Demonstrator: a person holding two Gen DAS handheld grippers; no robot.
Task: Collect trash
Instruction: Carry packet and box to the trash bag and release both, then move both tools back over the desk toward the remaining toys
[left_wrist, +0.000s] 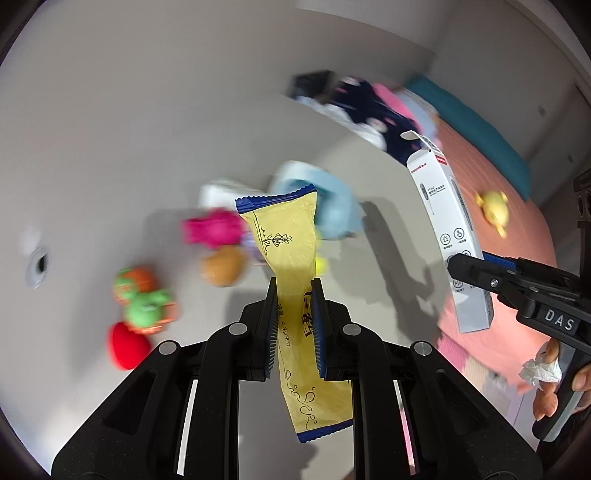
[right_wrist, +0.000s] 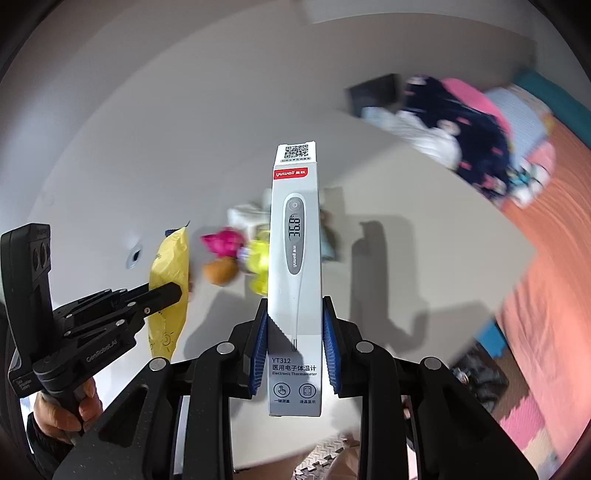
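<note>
A yellow snack wrapper with blue ends is pinched between the blue pads of my left gripper, which is shut on it; the wrapper hangs above a white table. In the right wrist view the same wrapper shows at the left in the left gripper. My right gripper is shut on a white thermometer box, held upright. From the left wrist view that box appears at the right, with the right gripper around it. A crumpled tissue sits in the hand holding the right gripper.
Blurred toys lie on the table below: a pink one, a brown one, green and orange ones, a red heart shape, a light blue item. A bed with an orange cover and a heap of clothes lies to the right.
</note>
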